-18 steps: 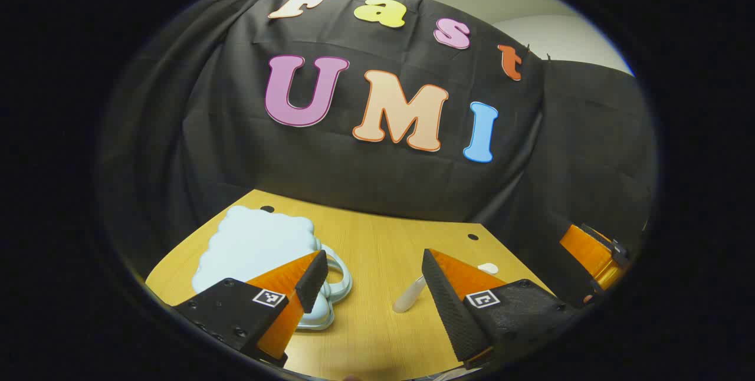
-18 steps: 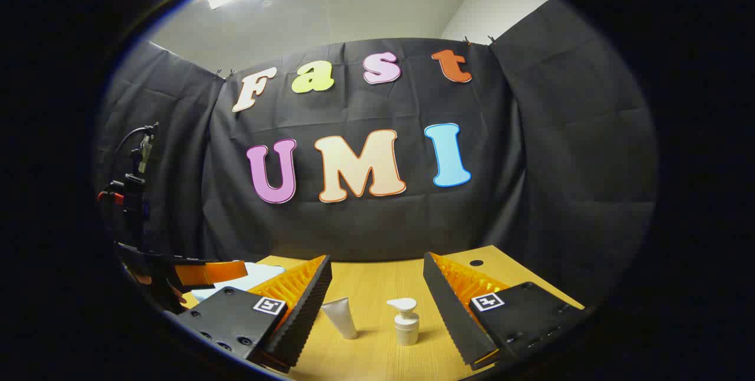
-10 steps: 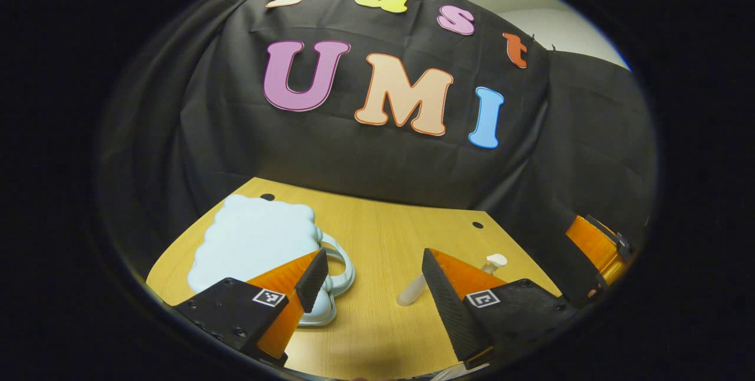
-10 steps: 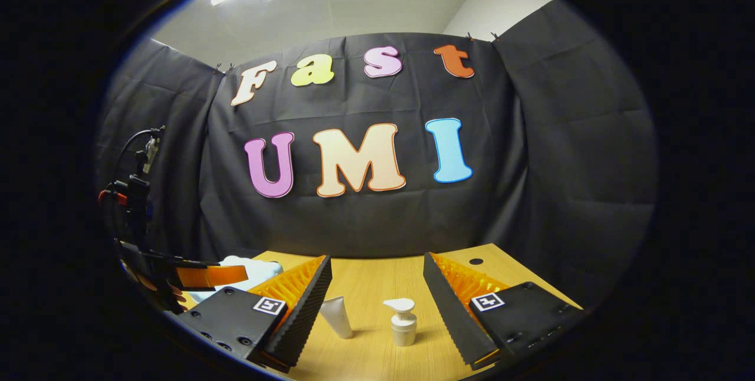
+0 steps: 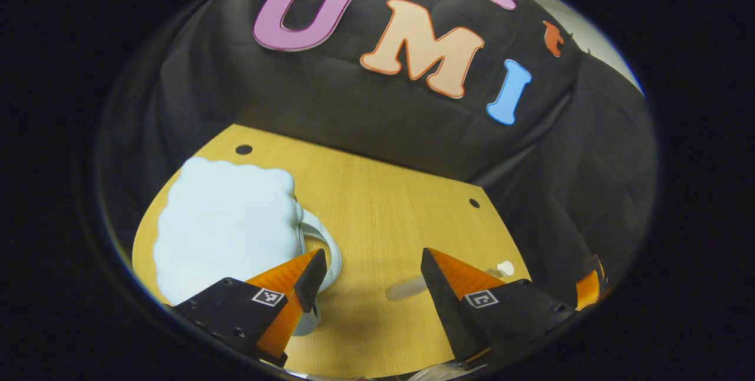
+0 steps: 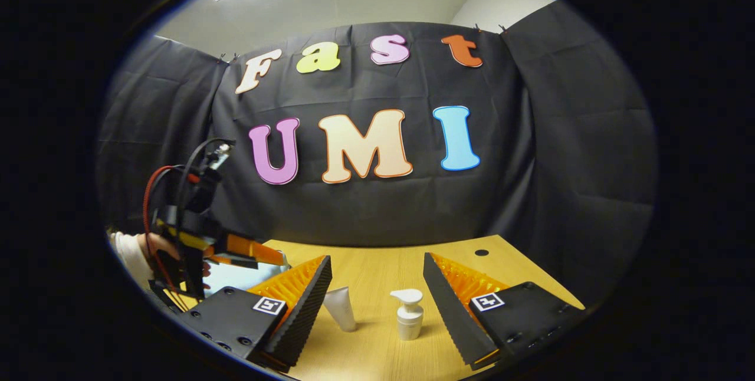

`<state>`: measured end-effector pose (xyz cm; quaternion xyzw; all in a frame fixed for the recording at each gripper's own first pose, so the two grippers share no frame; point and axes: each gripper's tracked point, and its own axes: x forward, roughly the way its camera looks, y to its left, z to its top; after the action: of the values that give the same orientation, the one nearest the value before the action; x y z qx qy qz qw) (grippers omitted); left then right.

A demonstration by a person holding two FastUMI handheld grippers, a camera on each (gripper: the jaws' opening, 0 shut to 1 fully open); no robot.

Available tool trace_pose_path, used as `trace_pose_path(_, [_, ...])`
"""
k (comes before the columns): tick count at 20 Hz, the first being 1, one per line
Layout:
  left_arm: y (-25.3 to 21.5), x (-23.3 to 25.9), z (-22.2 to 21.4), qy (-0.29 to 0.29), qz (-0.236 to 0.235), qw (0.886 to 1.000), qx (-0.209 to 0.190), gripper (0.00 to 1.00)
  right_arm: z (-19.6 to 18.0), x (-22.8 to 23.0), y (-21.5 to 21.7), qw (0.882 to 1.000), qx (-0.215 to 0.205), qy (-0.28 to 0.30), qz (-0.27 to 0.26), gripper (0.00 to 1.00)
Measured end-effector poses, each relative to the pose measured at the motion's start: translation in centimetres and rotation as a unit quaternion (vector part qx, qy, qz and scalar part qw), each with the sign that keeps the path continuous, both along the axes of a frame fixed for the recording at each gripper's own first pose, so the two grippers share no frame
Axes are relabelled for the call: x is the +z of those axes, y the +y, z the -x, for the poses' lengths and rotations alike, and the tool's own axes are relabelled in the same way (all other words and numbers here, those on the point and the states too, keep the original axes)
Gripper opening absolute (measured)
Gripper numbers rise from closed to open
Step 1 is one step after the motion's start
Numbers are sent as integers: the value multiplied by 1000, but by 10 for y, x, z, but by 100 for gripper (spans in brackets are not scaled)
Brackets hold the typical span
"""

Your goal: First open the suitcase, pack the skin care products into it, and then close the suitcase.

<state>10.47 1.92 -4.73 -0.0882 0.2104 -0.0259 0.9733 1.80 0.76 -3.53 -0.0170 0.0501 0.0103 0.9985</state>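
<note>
A pale blue, cloud-shaped suitcase [image 5: 224, 216] lies flat on the wooden table [image 5: 383, 204] with its lid down and its handle [image 5: 323, 239] facing the middle. My left gripper [image 5: 373, 263] is open above the table, with its left finger over the handle's edge. A white tube [image 6: 342, 308] and a white pump bottle [image 6: 408, 313] stand between the fingers of my open right gripper [image 6: 376, 263], a little beyond them. In the left gripper view the tube [image 5: 407, 288] and the pump's top [image 5: 505, 267] peek out beside the right finger.
A hand [image 6: 154, 246] holds the left gripper [image 6: 248, 251] at the left of the right gripper view, above a sliver of the suitcase [image 6: 236, 275]. Two small holes [image 5: 243, 149] mark the table's far edge, and black cloth hangs behind it.
The left gripper has tipped downward and moved in over the suitcase's handle side, rising in the right gripper view. The right gripper has barely shifted. Both stay open.
</note>
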Motion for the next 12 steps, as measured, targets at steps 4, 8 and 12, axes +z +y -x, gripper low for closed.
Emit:
trace_pose_path(4, [17, -25, -35, 85, 11, 996, 19, 95, 6, -9, 3, 1000, 5, 16, 1, 98])
trace_pose_path(8, [26, -53, -62, 160, 16, 986, 43, 95, 9, -10, -5, 1000, -2, 21, 10, 98])
trace_pose_path(12, [35, -79, -76, 236, -4, 970, 66, 92, 10, -9, -14, 1000, -15, 22, 1, 98])
